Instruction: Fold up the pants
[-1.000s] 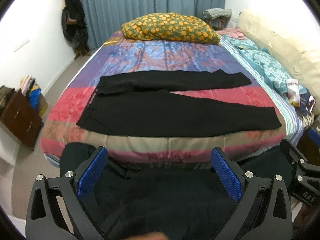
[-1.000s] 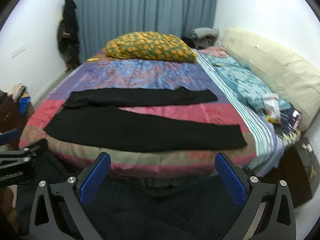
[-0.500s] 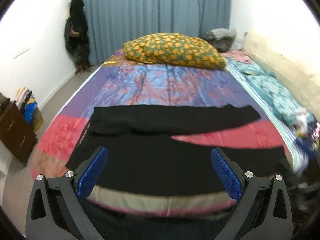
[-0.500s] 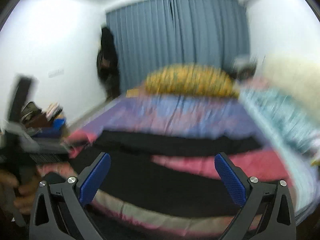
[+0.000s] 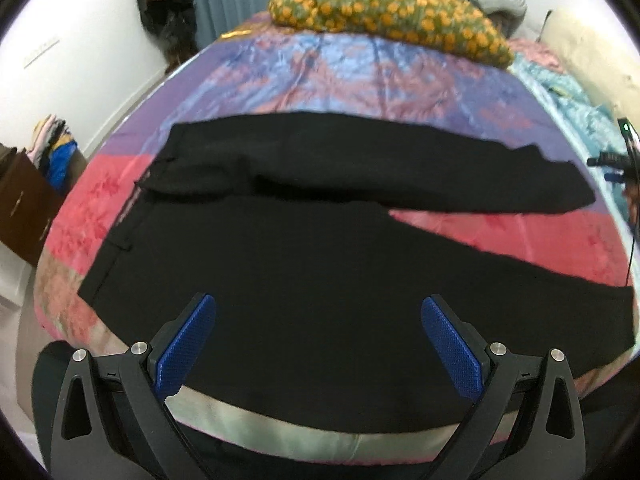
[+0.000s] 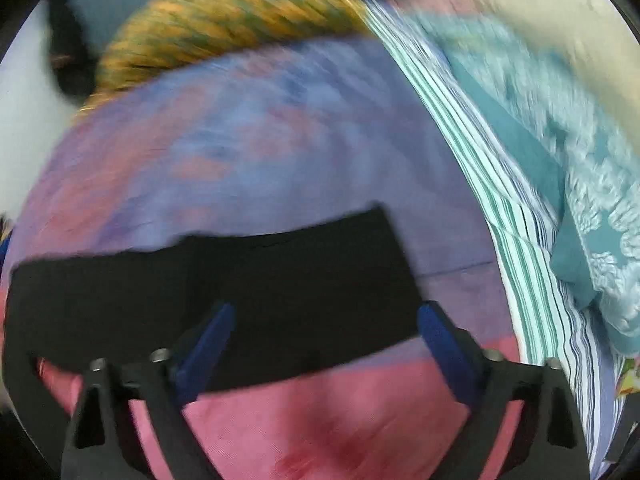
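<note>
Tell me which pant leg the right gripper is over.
The far leg, the one lying toward the orange-patterned pillow. Its hem end sits between the open right gripper fingers; the near leg lies under the left gripper.

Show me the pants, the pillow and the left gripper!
pants [image 5: 320, 272], left wrist view, on the near leg.
pillow [image 5: 384, 8], left wrist view, on its flowered top.
left gripper [image 5: 318, 344], left wrist view, between its fingertips.

One pair of pants and one pillow lie on one bed; two claws, left and right.
</note>
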Demonstrator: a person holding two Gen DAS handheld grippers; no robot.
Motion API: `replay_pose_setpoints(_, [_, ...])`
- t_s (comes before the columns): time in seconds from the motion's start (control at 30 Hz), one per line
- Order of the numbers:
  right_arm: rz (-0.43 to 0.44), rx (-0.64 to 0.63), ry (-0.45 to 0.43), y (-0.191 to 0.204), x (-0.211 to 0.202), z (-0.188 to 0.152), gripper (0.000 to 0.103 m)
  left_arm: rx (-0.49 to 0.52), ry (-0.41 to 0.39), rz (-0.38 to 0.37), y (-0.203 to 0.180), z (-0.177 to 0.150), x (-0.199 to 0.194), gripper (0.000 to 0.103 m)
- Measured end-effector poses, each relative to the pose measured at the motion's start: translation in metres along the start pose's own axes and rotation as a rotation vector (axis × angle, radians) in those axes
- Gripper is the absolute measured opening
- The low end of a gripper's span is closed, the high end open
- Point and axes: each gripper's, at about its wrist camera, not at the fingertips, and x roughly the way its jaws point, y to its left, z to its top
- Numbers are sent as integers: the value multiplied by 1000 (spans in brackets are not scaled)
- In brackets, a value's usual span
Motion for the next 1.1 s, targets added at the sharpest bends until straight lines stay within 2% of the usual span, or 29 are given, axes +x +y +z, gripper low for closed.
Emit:
replay_pose_setpoints(0.1, [34,92,44,-34,39,37,73,10,25,34,-6,0,14,102])
replay_pose_setpoints(0.23, [26,72,78,-35,77,66,61,41,66,65,-19,-1,32,102])
replay_pose_setpoints(0.27, [40,56,106,-34,89,70,49,52,78,69,-24,-2,35,102])
replay_pose_setpoints(0.3, [51,49,135,-35,98,71,29,62,88,70,-28,-3,38,102])
replay_pose_setpoints(0.37, [3,21,148,-32,99,69,12,78,105,65,-37,-6,40,102])
replay_pose_setpoints(0.43, [-53,44,79,-39,81,65,3,88,102,57,-43,-6,38,102])
replay_pose_setpoints(0.47, [-91,107,49,-51,69,57,3,90,95,55,-44,-7,36,102])
replay_pose_setpoints(0.53, [-89,161,48,-61,65,42,3,91,92,49,-48,-7,36,102])
replay_pose_setpoints(0.63, [-128,121,71,-53,72,27,5,87,121,41,-49,-5,41,102])
replay_pose_setpoints(0.67, [-161,121,52,-49,69,24,9,81,122,37,-45,0,43,102])
replay_pose_setpoints(0.7, [-183,129,36,-49,66,25,22,74,113,41,-40,8,45,102])
replay_pose_setpoints(0.77, [-259,119,-20,-38,52,23,34,48,64,65,-23,34,53,102])
replay_pose_setpoints(0.8, [-245,82,-71,-26,42,22,34,40,39,77,-17,46,58,102])
replay_pose_setpoints(0.87, [-142,23,-113,1,30,18,34,26,-18,140,0,82,79,102])
replay_pose_setpoints(0.93, [55,-22,-96,39,27,8,34,31,-42,222,15,115,112,102])
replay_pose_setpoints(0.97, [151,-43,-76,60,27,1,34,40,-46,287,23,130,133,102])
replay_pose_setpoints(1.0, [245,-67,-57,83,28,-8,34,57,-38,371,30,141,156,102])
replay_pose_setpoints(1.03, [331,-94,-40,108,30,-17,34,76,2,481,41,151,187,102])
replay_pose_setpoints(1.07, [388,-119,-19,131,34,-26,34,76,44,541,51,155,206,103])
replay_pose_setpoints(1.1, [406,-137,3,147,40,-34,34,50,94,588,66,159,226,103])
